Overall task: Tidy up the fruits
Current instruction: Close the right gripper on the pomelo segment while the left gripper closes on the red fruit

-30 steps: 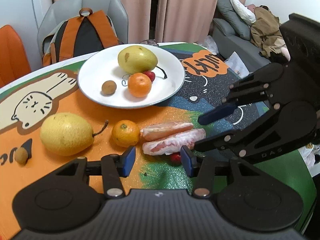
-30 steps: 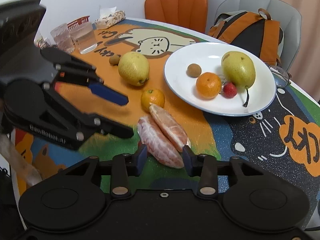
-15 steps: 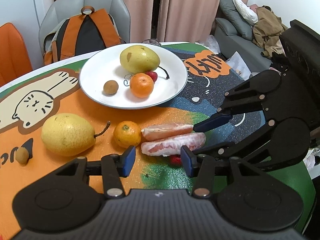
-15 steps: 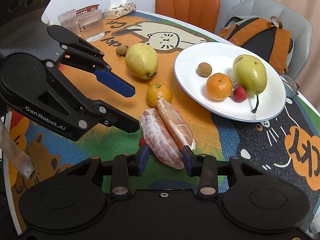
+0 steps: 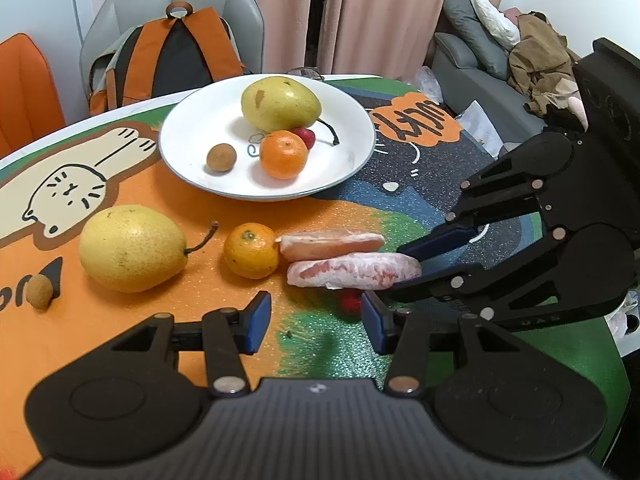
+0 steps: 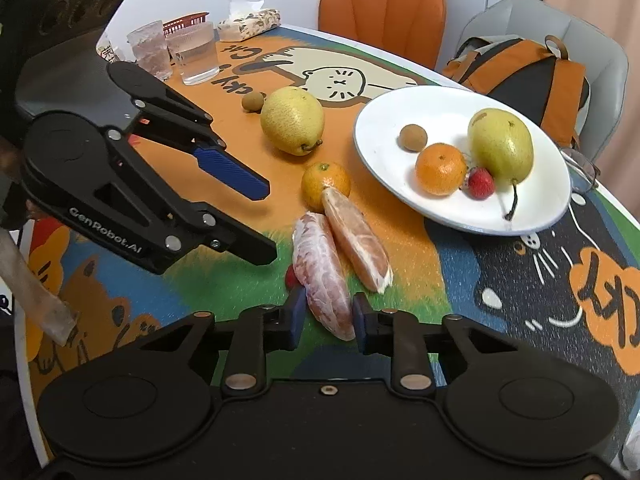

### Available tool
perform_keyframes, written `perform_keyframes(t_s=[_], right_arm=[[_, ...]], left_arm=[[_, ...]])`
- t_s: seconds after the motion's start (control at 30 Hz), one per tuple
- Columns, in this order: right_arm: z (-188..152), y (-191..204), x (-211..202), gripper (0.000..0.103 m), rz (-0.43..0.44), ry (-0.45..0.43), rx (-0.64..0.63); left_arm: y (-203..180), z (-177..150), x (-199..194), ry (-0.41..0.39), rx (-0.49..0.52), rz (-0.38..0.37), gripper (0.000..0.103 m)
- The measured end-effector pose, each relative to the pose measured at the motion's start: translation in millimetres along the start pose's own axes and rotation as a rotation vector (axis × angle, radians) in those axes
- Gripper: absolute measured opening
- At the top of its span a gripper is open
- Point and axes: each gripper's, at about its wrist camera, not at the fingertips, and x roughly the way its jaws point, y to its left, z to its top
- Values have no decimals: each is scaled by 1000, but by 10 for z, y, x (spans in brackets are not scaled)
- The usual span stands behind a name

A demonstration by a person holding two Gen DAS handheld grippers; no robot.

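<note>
Two peeled pomelo segments lie side by side on the table mat; the pinker one (image 6: 322, 274) is nearer the right gripper, the orange one (image 6: 356, 240) beside it. My right gripper (image 6: 325, 320) is open with its fingers on either side of the pink segment's (image 5: 354, 271) near end. My left gripper (image 5: 316, 318) is open and empty, hovering in front of the fruit. A white plate (image 5: 200, 136) holds a pear, a tangerine, a strawberry and a longan. Loose on the mat lie a pear (image 5: 132, 248), a tangerine (image 5: 251, 250), a longan (image 5: 40, 291) and a strawberry (image 5: 350, 300), partly hidden.
Two glasses (image 6: 176, 54), a red basket and a tissue pack stand at the table's far edge. An orange chair (image 6: 384, 8) and a grey chair with a backpack (image 6: 528, 76) stand behind the table. Eyeglasses (image 6: 580, 168) lie beside the plate. A sofa (image 5: 480, 60) is beyond.
My right gripper has moved forward, its fingers now straddling the pink pomelo segment's near end. My left gripper has stayed about where it was, still open.
</note>
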Motion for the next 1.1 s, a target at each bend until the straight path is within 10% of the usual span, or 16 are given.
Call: perform_keyframes(t_s=[1.1], right_arm=[[-241, -210, -216, 26, 11, 21, 50]], left_arm=[[-379, -5, 424, 27, 100, 14, 42]])
